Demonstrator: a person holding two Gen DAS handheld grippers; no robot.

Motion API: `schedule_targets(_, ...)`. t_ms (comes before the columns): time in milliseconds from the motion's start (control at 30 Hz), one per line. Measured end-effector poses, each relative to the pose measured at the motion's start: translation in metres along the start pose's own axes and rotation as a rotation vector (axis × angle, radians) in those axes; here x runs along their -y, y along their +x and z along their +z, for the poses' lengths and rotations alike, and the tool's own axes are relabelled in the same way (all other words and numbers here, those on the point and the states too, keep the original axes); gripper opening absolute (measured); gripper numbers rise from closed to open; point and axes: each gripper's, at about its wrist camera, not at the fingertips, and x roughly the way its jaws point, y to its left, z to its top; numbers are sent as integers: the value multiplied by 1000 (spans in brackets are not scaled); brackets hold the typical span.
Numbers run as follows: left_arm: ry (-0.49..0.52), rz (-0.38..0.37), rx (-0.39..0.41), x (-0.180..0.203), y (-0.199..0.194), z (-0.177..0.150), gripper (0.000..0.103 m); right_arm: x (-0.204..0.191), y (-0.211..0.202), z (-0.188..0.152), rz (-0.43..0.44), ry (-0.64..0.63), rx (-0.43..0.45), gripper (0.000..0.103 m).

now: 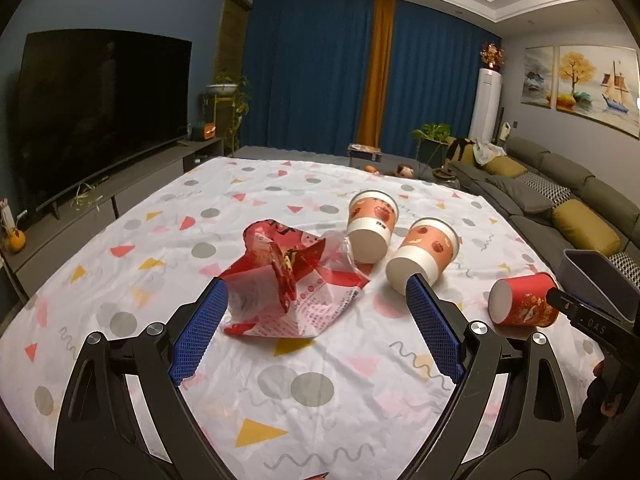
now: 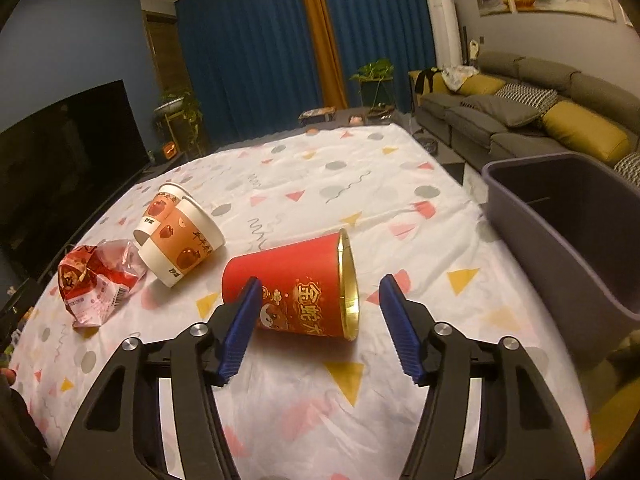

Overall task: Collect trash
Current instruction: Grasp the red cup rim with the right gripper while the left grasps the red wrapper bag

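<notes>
Left wrist view, left to right. A dark TV (image 1: pixel 100 112) stands at the far left, its left edge cut off by the lens rim. On the patterned tablecloth (image 1: pixel 280 400), a crumpled red wrapper (image 1: pixel 288 284) lies between the spread jaws of the left gripper (image 1: pixel 316 292); neither pad touches it. Two orange-and-white cups (image 1: pixel 400 236) lie on their sides, bases toward the camera, so their insides are hidden. A red cup (image 1: pixel 524 300) lies farther right, its mouth turned away. The grey bin (image 1: pixel 592 276) is cut off at the frame edge.

Right wrist view. The right gripper (image 2: pixel 320 292) has its jaws apart around the red cup, the left pad overlapping its base; contact cannot be told. The cup's gold-lined interior is mostly hidden. The bin's visible interior is bare; its floor is out of sight.
</notes>
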Motion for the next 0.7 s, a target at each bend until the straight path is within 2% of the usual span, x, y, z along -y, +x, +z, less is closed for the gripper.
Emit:
schedule_targets(33, 0, 1, -2, -1, 1, 0, 89, 0, 3, 1, 11, 2, -7, 58)
schedule_targets(400, -10, 10, -33, -12, 14, 0, 89, -10, 6, -3, 125, -21, -49, 22)
schedule_targets(700, -49, -1, -76, -30, 30, 6, 89, -36, -8, -9, 171, -99, -31, 7)
